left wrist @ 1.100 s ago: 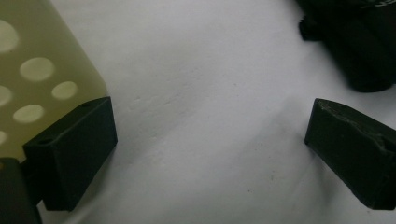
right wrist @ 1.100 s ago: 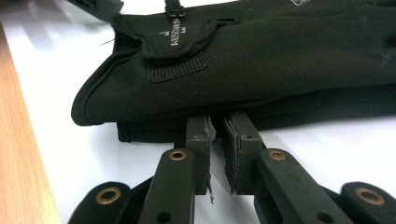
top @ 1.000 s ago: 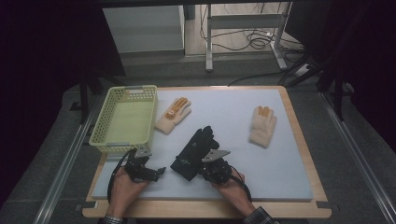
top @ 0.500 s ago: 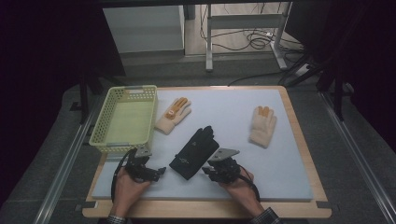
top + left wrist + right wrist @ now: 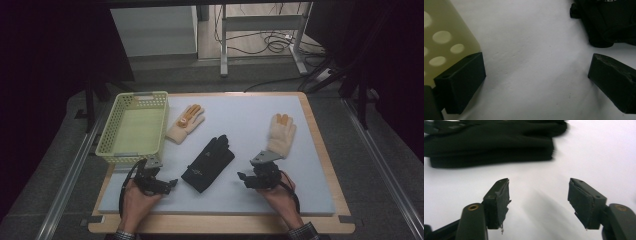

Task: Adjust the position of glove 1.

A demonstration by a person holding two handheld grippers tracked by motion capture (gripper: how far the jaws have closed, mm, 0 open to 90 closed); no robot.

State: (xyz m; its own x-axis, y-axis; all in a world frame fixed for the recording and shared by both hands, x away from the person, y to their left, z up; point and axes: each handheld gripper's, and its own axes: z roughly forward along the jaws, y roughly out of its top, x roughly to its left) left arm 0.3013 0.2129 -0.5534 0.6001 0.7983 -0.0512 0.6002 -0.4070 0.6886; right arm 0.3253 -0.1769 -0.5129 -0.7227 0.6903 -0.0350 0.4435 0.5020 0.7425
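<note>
A black glove [image 5: 208, 162] lies flat in the middle of the white mat [image 5: 240, 125]. My right gripper [image 5: 243, 179] rests just right of it, pointing at it. In the right gripper view its jaws [image 5: 539, 195] stand apart over bare mat, the black glove [image 5: 494, 142] lying beyond the tips. They have just been opening, with nothing between them. My left gripper [image 5: 170, 184] sits left of the glove. Its own view shows it open [image 5: 536, 75], with the basket wall [image 5: 439, 37] by one jaw and the black glove [image 5: 606, 22] past the other.
A pale green basket [image 5: 116, 125] stands at the mat's left. A cream glove with orange marks [image 5: 185, 122] lies beside it, and a cream glove with orange fingertips [image 5: 281, 134] lies at the right. A wooden rim [image 5: 320, 150] borders the mat.
My right gripper has opened, let go of the black glove's near end and drawn away to the right. The glove now lies flat. The left gripper has stayed put.
</note>
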